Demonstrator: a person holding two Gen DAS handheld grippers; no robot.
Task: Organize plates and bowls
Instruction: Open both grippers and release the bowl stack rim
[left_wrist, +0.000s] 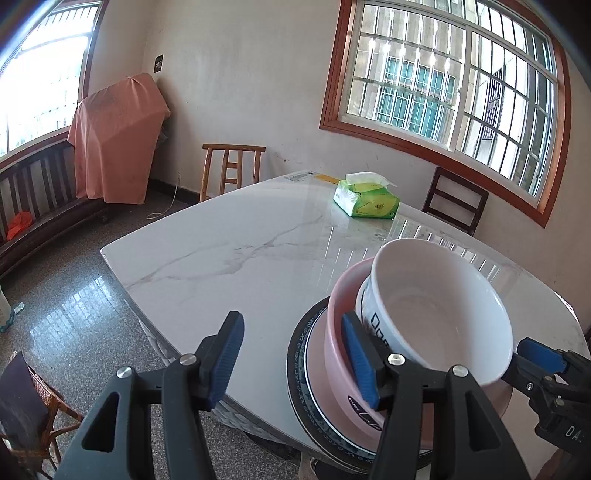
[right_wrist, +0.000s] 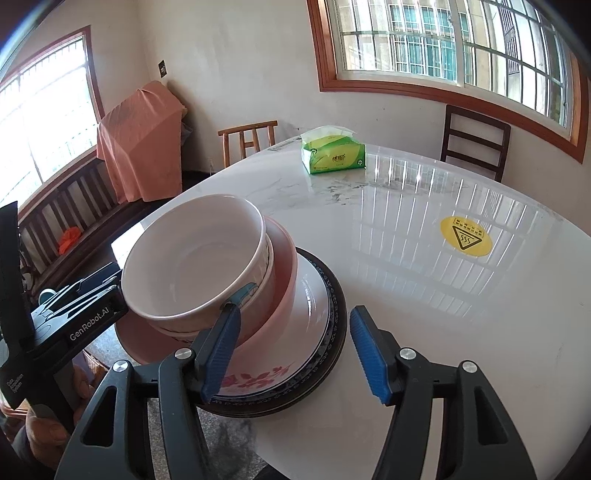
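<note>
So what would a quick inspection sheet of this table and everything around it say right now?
Surface: marble table, glossy, yellow warning sticker.
Job's things: white bowl nested, tilted, in pink bowl, on floral plate and dark-rimmed plate, at the table's near edge.
Clutter: green tissue pack.
Grippers: left gripper and right gripper both open, holding nothing.
Cables: thin cord on floor by the wall.
Surroundings: two chairs, bench, orange cloth, barred windows.

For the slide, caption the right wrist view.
White ceramic bowls nested in pink bowl atop stacked plates on marble table.
</note>
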